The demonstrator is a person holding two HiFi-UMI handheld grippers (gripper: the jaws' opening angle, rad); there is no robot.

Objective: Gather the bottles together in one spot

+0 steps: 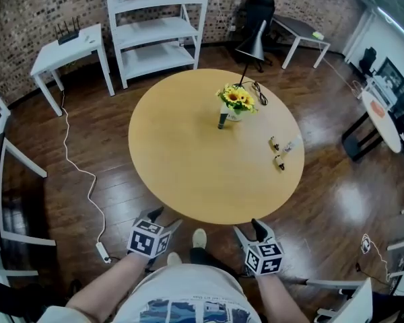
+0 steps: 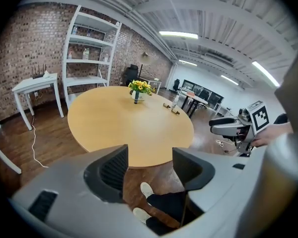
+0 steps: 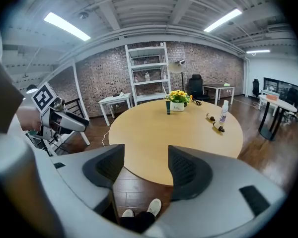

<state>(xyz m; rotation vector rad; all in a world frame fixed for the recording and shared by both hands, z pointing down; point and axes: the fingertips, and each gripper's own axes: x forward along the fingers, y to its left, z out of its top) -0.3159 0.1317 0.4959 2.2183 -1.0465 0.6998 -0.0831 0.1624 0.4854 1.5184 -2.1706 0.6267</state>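
On the round wooden table [image 1: 188,173] a dark upright bottle [image 1: 221,120] stands beside a vase of sunflowers [image 1: 236,101]. Toward the right edge stands a clear bottle [image 1: 289,147], with two small brown bottles [image 1: 275,144] [image 1: 280,162] lying by it. Both grippers hang off the table's near edge, far from every bottle. My left gripper [image 1: 165,219] is open and empty, as is my right gripper [image 1: 249,231]. The left gripper view shows its jaws wide apart over floor and shoes, my left gripper [image 2: 149,167] aimed at the table. In the right gripper view, my right gripper [image 3: 146,170] faces the dark bottle [image 3: 168,108] and clear bottle [image 3: 223,110].
A white shelf unit [image 1: 158,25] and a white side table [image 1: 71,49] stand beyond the table at the back left. A black floor lamp [image 1: 252,42] leans over the table's far edge. A white cable with a power strip [image 1: 102,251] runs along the floor at left.
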